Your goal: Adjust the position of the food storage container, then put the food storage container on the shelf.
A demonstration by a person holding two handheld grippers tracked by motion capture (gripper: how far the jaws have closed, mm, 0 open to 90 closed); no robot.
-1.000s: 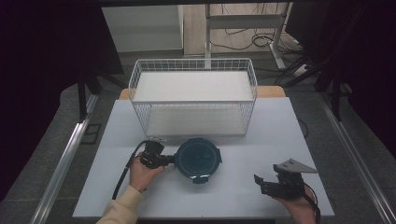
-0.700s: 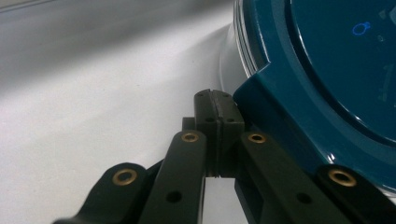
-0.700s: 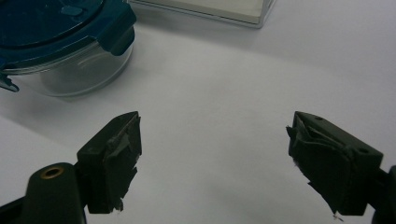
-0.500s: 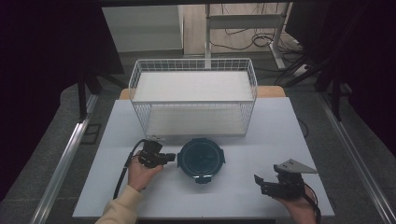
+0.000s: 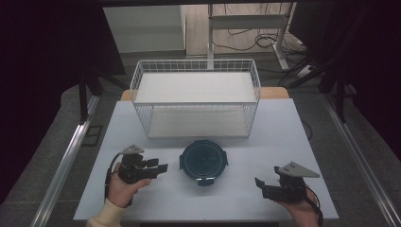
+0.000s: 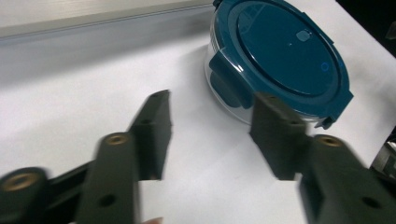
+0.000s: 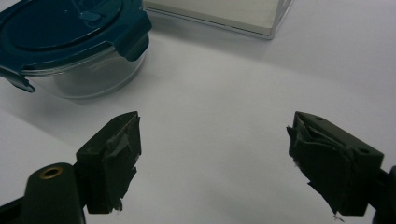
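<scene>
Container (image 5: 204,161) with teal lid sits mid-table before the wire basket (image 5: 196,101). My left gripper (image 5: 158,169) has just been opening, empty, just beside it; right gripper (image 5: 263,187) gapes empty.

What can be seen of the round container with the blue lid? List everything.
The round container has a clear, glass-like bowl and a dark teal lid with clip flaps folded down on its sides; the lid looks shut. It stands upright on the white table, just in front of the wire basket and apart from it. It lies between the left gripper and the right gripper; neither touches it. No contents show through the wall.
</scene>
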